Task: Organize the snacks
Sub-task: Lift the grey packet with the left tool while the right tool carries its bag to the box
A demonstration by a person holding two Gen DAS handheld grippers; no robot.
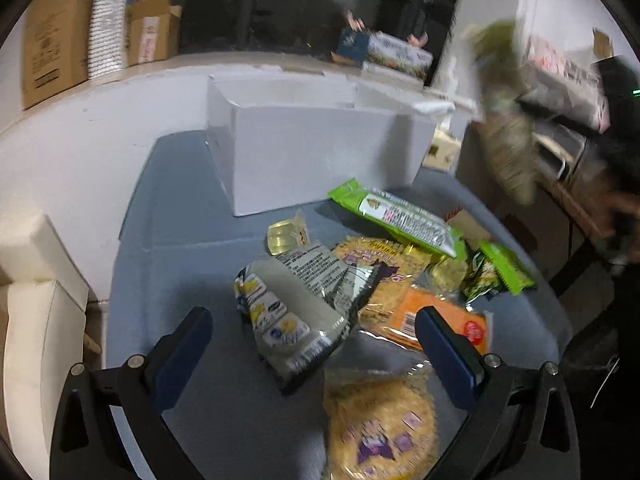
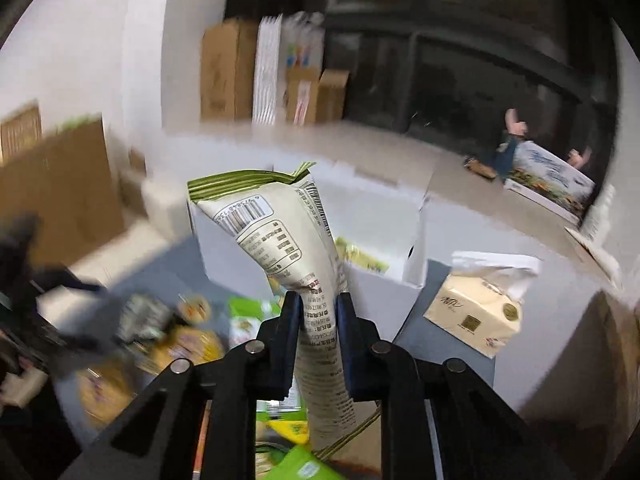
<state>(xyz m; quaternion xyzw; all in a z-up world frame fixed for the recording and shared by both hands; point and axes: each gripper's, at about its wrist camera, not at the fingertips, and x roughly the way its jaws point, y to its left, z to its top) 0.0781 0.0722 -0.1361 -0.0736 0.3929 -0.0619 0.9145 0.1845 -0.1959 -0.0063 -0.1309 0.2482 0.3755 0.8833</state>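
Between the right gripper (image 2: pixel 318 304) pads, a barcoded pouch (image 2: pixel 280 232) (print seemingly Chinese).

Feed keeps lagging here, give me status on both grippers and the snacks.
Right gripper shut on cream-and-green snack packet, lifted. Left gripper open above silver foil snack bag. White cardboard box open, path unobstructed.
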